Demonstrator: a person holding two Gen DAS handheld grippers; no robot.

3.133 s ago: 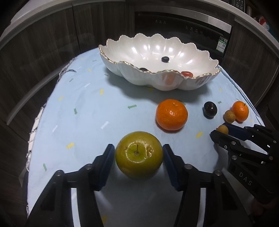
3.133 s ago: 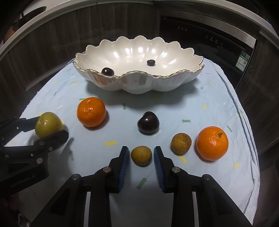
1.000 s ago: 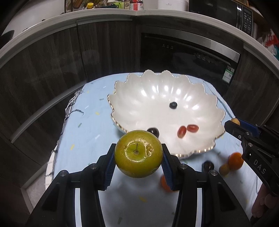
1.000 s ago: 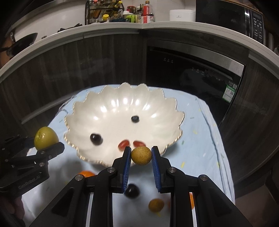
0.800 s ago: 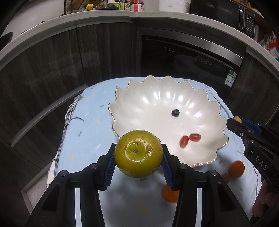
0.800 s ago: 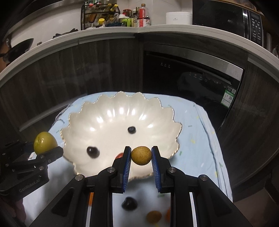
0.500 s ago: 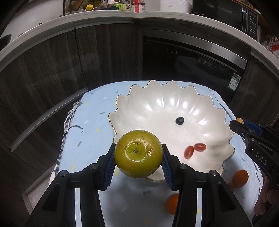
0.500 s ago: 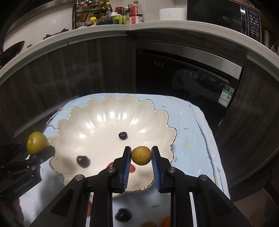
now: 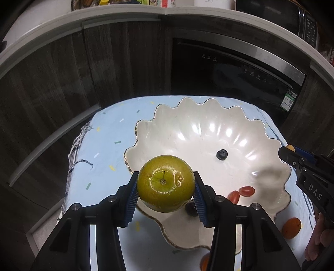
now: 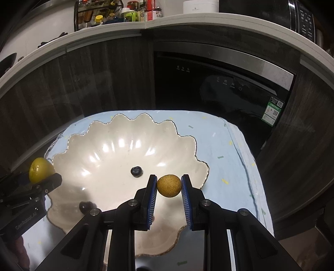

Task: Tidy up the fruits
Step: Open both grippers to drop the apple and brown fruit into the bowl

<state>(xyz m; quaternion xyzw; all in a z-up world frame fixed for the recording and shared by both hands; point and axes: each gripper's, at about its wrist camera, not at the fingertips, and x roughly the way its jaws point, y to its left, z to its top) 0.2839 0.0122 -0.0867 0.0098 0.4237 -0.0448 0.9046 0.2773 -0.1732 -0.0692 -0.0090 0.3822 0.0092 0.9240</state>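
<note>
Dark wood cabinets and a black built-in appliance (image 9: 235, 68) close off the back of our left wrist view, with a light blue cloth (image 9: 104, 141) covering the table below. On it sits the white scalloped bowl (image 9: 187, 116), holding a blueberry (image 9: 221, 154), two red cherry tomatoes (image 9: 240, 193) and a dark fruit (image 9: 190, 209) half hidden behind our fingers. Our left gripper (image 9: 166, 192) has its jaws spread wide and pressed on both sides of the green apple (image 9: 166, 183), held in the air over the bowl's near-left rim. An orange (image 9: 291, 227) lies on the cloth beyond the bowl's right edge, and our right gripper (image 9: 292, 152) reaches in from the right.

Our right wrist view shows the same cabinets, with jars and bottles (image 10: 117, 14) on the counter above. Our right gripper (image 10: 169, 188) has its jaws drawn close on the small brown speckled fruit (image 10: 169, 185), held above the bowl's (image 10: 133, 125) near-right side. The blueberry (image 10: 136, 171) rests mid-bowl, the dark fruit (image 10: 85, 206) nearer the left. At the left edge, the left gripper (image 10: 39, 177) holds the apple (image 10: 40, 170) above the rim.
</note>
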